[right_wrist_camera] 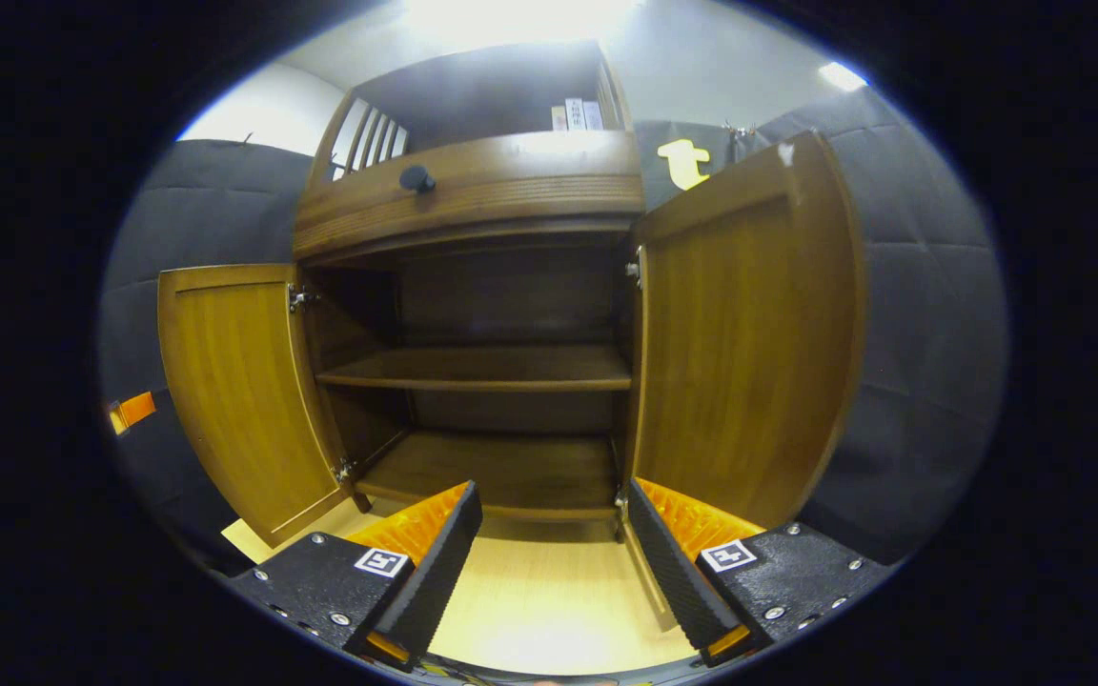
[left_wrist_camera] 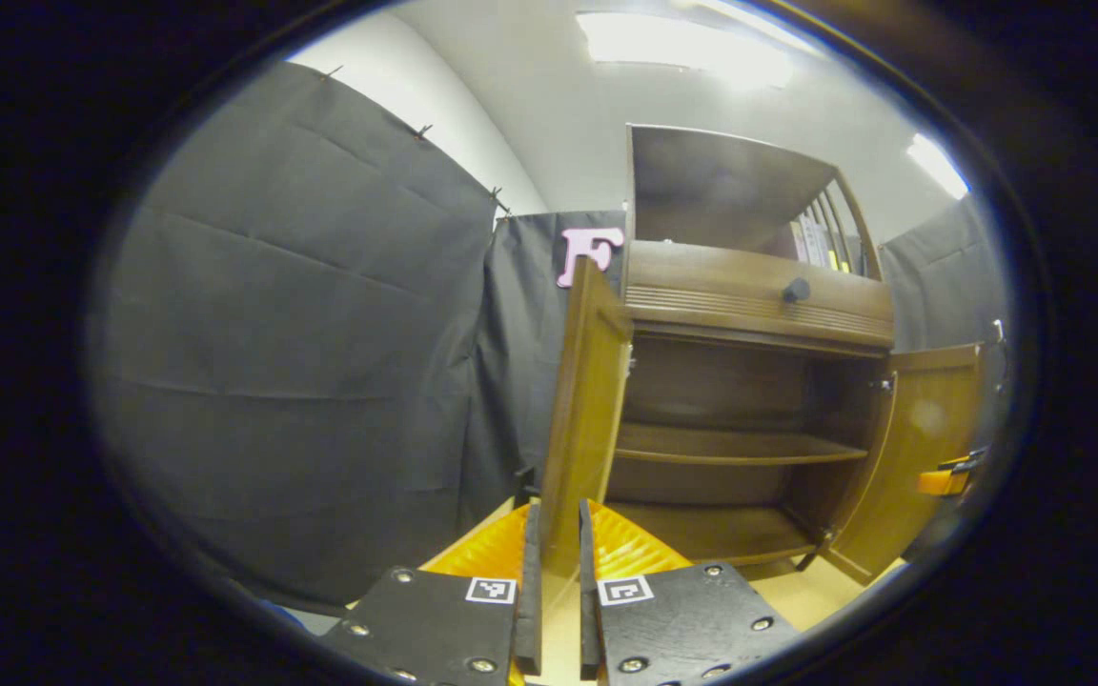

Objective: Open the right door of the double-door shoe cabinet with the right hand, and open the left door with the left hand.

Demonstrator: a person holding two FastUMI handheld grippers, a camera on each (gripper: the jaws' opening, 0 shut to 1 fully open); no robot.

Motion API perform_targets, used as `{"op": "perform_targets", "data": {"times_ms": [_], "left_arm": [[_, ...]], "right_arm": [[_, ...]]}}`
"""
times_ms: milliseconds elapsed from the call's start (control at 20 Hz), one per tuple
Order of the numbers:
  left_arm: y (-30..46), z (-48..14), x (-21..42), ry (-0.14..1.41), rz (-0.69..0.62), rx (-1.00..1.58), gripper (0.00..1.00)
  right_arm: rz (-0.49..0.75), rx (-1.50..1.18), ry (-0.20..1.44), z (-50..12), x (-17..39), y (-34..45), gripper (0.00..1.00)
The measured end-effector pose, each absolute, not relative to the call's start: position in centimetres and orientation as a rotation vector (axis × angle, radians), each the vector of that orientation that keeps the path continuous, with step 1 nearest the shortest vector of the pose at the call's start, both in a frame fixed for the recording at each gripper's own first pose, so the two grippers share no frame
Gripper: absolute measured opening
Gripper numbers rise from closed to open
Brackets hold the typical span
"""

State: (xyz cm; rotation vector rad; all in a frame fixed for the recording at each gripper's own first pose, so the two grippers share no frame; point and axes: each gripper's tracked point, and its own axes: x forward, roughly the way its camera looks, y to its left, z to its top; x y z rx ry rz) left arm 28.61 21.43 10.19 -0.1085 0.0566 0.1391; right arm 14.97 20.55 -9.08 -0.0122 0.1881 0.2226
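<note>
The wooden shoe cabinet [left_wrist_camera: 759, 295] stands with both doors swung out. In the left gripper view the left door [left_wrist_camera: 587, 400] is seen edge-on, and my left gripper [left_wrist_camera: 559, 510] is shut on its lower free edge. Farther right stands the right door [left_wrist_camera: 930, 438]. In the right gripper view the right door [right_wrist_camera: 749, 333] hangs wide open just past my right finger, untouched. My right gripper [right_wrist_camera: 554, 495] is open with nothing between its fingers, facing the bare inner shelves [right_wrist_camera: 482, 367]. The left door [right_wrist_camera: 234, 400] stands open on that view's left.
A drawer with a dark knob [right_wrist_camera: 416, 178] sits above the doors, under an open top shelf holding books [right_wrist_camera: 578, 114]. Black cloth walls flank the cabinet. Pale wood floor [right_wrist_camera: 549, 591] lies in front. Part of the other gripper [left_wrist_camera: 949, 476] shows beyond the right door.
</note>
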Motion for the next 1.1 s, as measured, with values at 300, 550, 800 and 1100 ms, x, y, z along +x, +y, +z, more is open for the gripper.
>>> {"op": "perform_targets", "data": {"times_ms": [300, 550, 800, 1100], "left_arm": [[15.5, 12.2, 27.5, -0.031, 0.154, -0.152, 0.67], [14.4, 10.9, 24.1, 0.018, 0.238, 0.032, 1.00], [10.9, 9.8, 23.6, 0.043, 0.168, 0.003, 1.00], [7.4, 9.9, 23.6, 0.037, 0.109, 0.022, 1.00]], "right_arm": [[0.213, -0.034, 0.103, -6.3, 12.7, 16.1, 0.95], [0.202, 0.013, 0.117, -7.5, 11.3, 14.0, 0.92], [0.197, 0.014, 0.124, -8.4, 10.0, 12.5, 0.92], [0.228, 0.046, 0.109, -8.7, 9.5, 12.9, 0.92]]}}
